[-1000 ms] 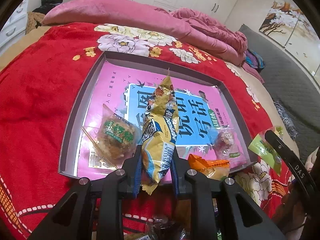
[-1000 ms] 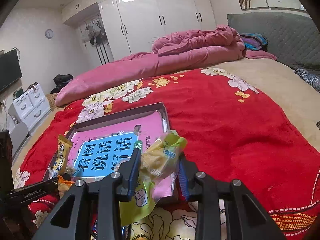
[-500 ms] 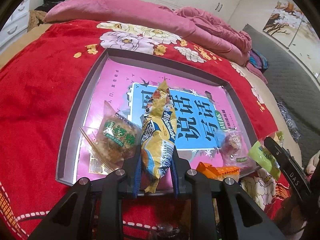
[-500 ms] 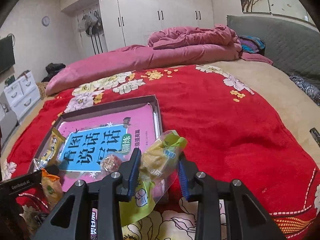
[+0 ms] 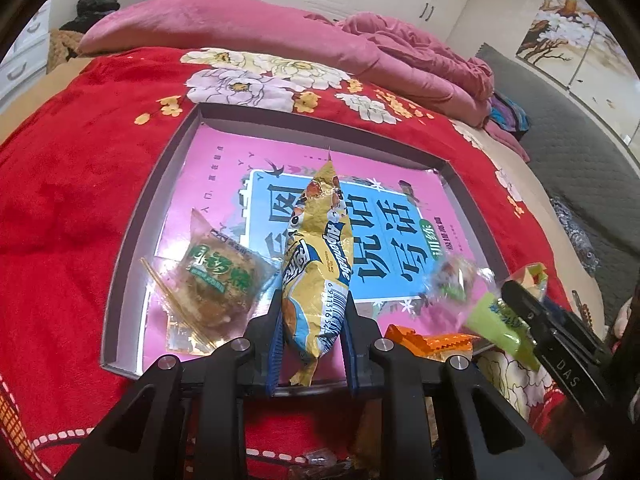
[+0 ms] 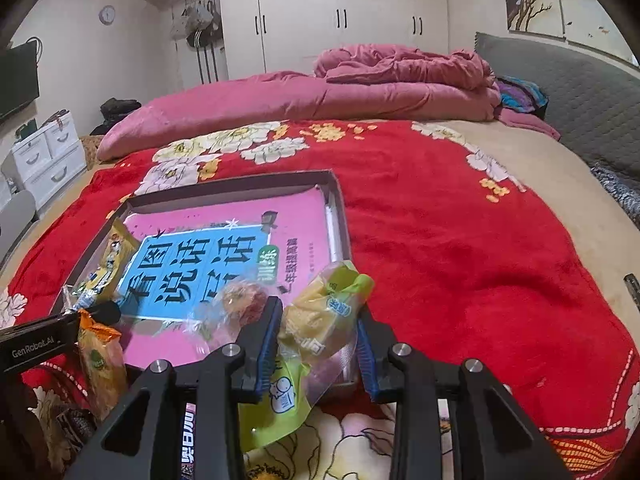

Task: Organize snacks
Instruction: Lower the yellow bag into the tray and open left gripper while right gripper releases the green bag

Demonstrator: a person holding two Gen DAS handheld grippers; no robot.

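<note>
My left gripper (image 5: 310, 338) is shut on a yellow snack packet (image 5: 318, 264) that stands upright over the near edge of a shallow grey tray (image 5: 160, 184) lined with a pink and blue book cover. In the tray lie a clear-wrapped brown pastry (image 5: 212, 280) at the left and a small clear-wrapped sweet (image 5: 454, 278) at the right. My right gripper (image 6: 318, 344) is shut on a green and clear packet of yellow cake (image 6: 320, 316), held over the tray's (image 6: 338, 216) near right corner. An orange packet (image 5: 430, 342) lies at the tray's front edge.
The tray rests on a red flowered blanket (image 6: 460, 248) on a bed, with a rolled pink quilt (image 6: 360, 88) behind it. More wrapped snacks (image 6: 98, 364) lie on the blanket near me. Wardrobes and a grey headboard (image 6: 580, 100) stand beyond.
My right gripper has shifted with the green packet toward the tray's near right corner and rolled slightly. The left gripper and its yellow packet have hardly moved.
</note>
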